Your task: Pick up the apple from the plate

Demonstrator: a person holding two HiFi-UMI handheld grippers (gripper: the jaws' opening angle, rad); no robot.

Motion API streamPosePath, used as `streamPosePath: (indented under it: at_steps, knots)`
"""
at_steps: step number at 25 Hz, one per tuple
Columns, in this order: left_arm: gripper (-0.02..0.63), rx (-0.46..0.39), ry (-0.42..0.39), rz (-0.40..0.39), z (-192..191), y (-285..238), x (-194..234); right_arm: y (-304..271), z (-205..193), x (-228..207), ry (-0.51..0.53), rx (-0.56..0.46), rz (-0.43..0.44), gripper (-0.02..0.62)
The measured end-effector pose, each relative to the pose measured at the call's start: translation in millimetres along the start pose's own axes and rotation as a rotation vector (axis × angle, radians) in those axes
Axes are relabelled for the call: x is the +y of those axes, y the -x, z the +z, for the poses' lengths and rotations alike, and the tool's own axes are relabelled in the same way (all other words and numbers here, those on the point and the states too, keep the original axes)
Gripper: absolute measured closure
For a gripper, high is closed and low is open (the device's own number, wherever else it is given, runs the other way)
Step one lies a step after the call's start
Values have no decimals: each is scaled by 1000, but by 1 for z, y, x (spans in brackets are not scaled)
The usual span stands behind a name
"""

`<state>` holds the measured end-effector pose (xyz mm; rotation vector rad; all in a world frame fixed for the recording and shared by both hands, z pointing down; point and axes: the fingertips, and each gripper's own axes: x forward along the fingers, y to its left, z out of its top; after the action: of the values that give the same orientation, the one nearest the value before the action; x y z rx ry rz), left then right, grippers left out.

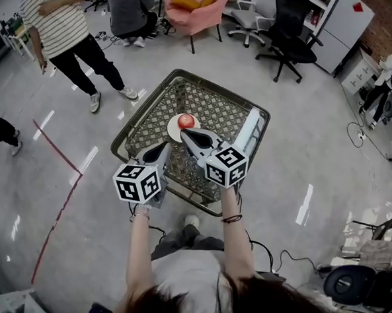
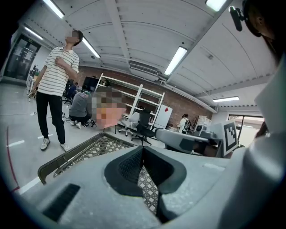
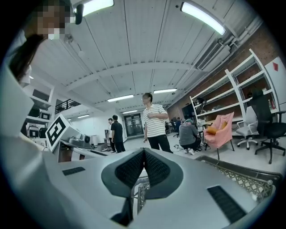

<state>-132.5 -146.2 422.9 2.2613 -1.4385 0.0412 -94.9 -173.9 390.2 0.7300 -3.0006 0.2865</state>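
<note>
Shiny gray floor [image 1: 302,146] is seen all around in the head view. A wire cart [image 1: 218,111] is parked in the middle of the frame. A white plate [image 1: 173,129] is laid on its mesh bottom, and the red apple [image 1: 186,121] is set on that plate.

Both grippers are held over the near side of the cart. The right gripper [image 1: 183,132] is pointed at the plate, and the near edge of the plate is covered by its tip, just below the apple. Its jaws are pressed together and nothing is held between them. The left gripper [image 1: 165,147] is held a little lower left in the frame, beside the plate. Its jaws are closed too, with nothing between them.

A pale handle bar [image 1: 250,129] is seen on the right side of the cart. A person in a striped shirt [image 1: 59,18] is seen at the upper left, and a red line [image 1: 57,151] is marked on the floor below. A pink chair [image 1: 195,10] and a black office chair [image 1: 290,29] are placed along the top of the frame.
</note>
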Motion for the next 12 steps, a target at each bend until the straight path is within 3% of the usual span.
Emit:
streamPosePath:
  at_steps: [12]
  knots:
    - [595, 86, 31, 13, -9, -28, 24, -12, -27, -31, -103, 33, -51, 588]
